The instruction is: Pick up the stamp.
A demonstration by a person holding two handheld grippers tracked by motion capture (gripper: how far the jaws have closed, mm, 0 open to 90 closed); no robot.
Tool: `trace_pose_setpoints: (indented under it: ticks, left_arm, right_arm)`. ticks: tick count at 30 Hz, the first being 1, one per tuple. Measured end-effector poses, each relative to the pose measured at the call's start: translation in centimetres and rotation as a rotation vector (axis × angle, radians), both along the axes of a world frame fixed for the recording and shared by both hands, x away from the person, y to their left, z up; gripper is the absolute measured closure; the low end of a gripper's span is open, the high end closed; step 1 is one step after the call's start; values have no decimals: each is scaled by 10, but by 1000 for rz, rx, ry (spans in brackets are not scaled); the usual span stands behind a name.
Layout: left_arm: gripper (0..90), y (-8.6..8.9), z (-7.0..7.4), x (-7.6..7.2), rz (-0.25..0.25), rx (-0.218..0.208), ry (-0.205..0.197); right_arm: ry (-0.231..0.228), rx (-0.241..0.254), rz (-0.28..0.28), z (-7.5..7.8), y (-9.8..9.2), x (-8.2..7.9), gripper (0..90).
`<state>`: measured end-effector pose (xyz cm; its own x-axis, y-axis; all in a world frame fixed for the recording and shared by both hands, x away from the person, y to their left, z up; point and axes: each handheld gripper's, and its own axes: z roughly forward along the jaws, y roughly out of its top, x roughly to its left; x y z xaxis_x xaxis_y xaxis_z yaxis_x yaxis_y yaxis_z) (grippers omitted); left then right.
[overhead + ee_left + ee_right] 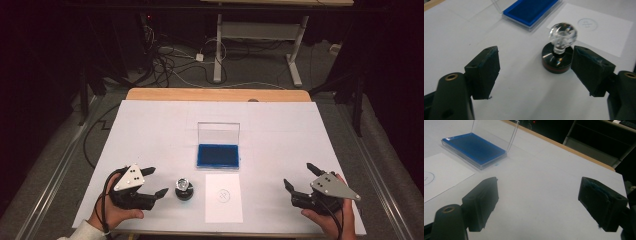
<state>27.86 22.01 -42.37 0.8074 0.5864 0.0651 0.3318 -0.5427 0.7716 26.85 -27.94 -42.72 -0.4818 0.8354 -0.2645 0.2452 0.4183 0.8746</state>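
A stamp (184,189) (559,50) with a clear faceted knob and a black round base stands upright on the white table cover. My left gripper (155,182) (535,72) is open just left of it; in the left gripper view the stamp stands beside the right jaw, slightly ahead of the gap. To the stamp's right lies a white paper sheet (223,198) (599,25) (441,177) with a printed circle. Behind that sheet sits a blue ink pad (218,155) (531,10) (474,148) with its clear lid raised. My right gripper (298,176) (537,202) stays open over bare table at the right.
The white cover (150,130) spans a wooden table whose far edge (215,94) shows beyond it. Past the table are a desk frame (260,45) and loose cables (170,60) on the floor.
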Motion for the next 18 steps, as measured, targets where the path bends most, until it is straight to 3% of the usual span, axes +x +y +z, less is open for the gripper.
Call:
trace_pose_setpoints:
  ticks: [5,18]
  left_arm:
    - [231,-13,7,0,-42,21,26]
    - [232,-43,7,12,-114,106,71]
  right_arm:
    - [18,-11,-1,-2,2,1,168]
    - [29,-20,13,-4,4,1,171]
